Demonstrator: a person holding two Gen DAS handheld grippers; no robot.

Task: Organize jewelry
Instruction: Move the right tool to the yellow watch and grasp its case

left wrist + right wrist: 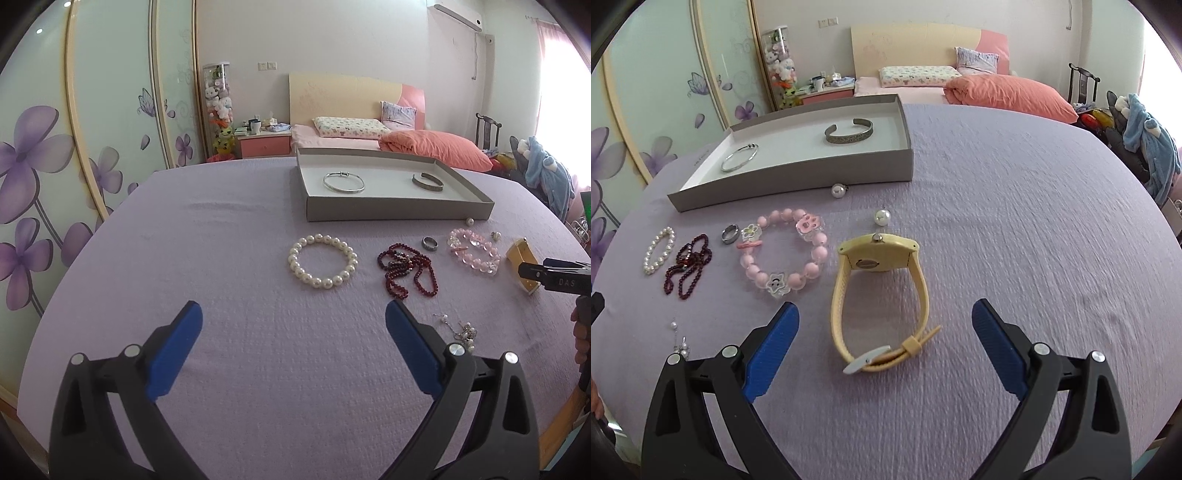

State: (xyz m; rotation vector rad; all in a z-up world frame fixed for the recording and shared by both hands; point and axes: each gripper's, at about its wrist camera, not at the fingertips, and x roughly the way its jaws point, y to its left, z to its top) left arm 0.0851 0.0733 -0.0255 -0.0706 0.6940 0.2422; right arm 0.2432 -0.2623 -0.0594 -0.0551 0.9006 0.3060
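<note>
On the lilac cloth lie a white pearl bracelet (322, 260) (659, 250), dark red beads (406, 269) (687, 269), a silver ring (430, 243) (731, 233), a pink bead bracelet (474, 250) (783, 253), a yellow watch (879, 295) (521, 266) and two pearl earrings (837, 191) (881, 217). The grey tray (399, 212) (790, 184) holds a thin silver bangle (344, 181) (739, 157) and a wide cuff (427, 181) (849, 133). My left gripper (293, 321) is open, short of the pearl bracelet. My right gripper (884, 321) is open around the watch's buckle end without touching it.
A dangling pearl-and-chain piece (460, 328) (679, 338) lies by my left gripper's right finger. The other gripper's black body (550, 278) and a hand show at the right edge. A bed (369, 136), a chair (487, 129) and wardrobe doors (74, 147) stand beyond the table.
</note>
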